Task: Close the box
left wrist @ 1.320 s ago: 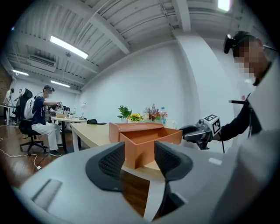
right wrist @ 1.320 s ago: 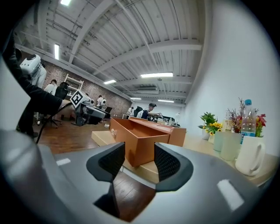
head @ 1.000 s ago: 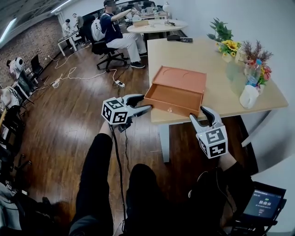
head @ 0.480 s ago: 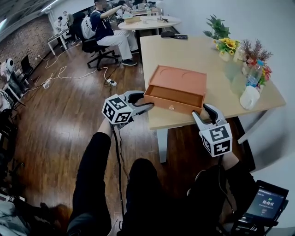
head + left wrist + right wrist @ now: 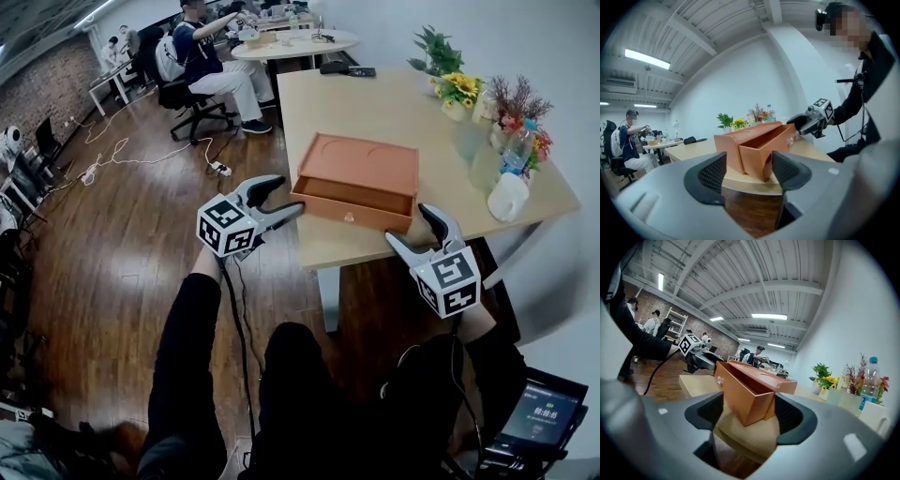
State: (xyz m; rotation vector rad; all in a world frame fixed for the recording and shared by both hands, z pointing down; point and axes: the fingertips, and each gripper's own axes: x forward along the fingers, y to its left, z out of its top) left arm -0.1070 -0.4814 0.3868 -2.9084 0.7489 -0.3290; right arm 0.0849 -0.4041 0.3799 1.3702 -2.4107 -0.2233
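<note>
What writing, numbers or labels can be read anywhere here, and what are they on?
No text is readable.
Small screen: pale characters, too small to read.
Bottle label: too blurred to read.
Left cube and right cube: black-and-white square patterns, no letters.
Box: no print visible.

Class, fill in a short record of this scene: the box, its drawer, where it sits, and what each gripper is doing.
Box: orange box on the wooden table, near its front edge
Drawer: drawer pulled partly out, not yet closed
Left: left gripper by the drawer's left corner; jaws apart, just been opening; corner in line with the gap, not gripped
Right: right gripper by the drawer's right corner; jaws apart, just been opening; nothing gripped
Extras: flowers, bottle, white jug
</note>
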